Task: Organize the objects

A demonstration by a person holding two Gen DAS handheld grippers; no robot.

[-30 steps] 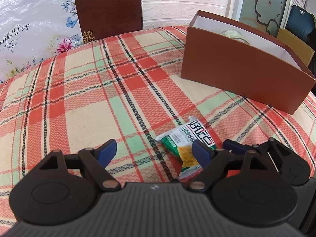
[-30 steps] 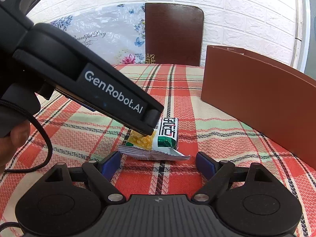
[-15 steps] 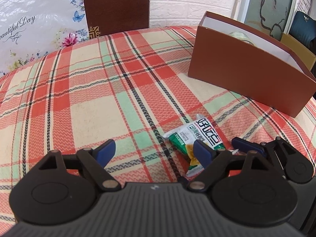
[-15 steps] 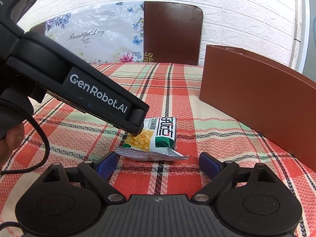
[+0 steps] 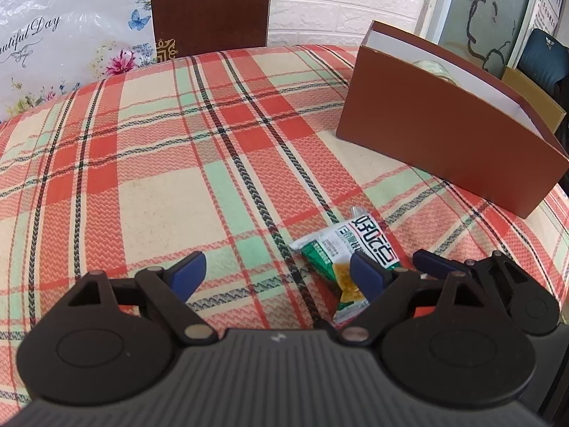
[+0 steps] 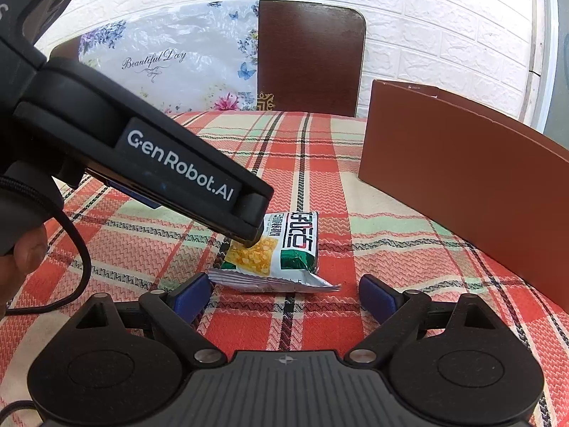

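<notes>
Here, the packet [image 6: 281,249] lies flat on the tabletop [image 5: 149,178], just before the box [image 5: 444,135]. Both the left gripper [image 5: 275,272] and the right gripper [image 6: 281,295] have just widened their jaws; nothing is held, ready for pickup.

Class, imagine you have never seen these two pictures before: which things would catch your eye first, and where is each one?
First the green and white snack packet, lying flat on the red and green plaid tablecloth just ahead of the open right gripper. Next the tall brown box, standing open-topped to the packet's right. The left gripper reaches in from the left, one of its fingers over the packet's yellow corner.
</notes>
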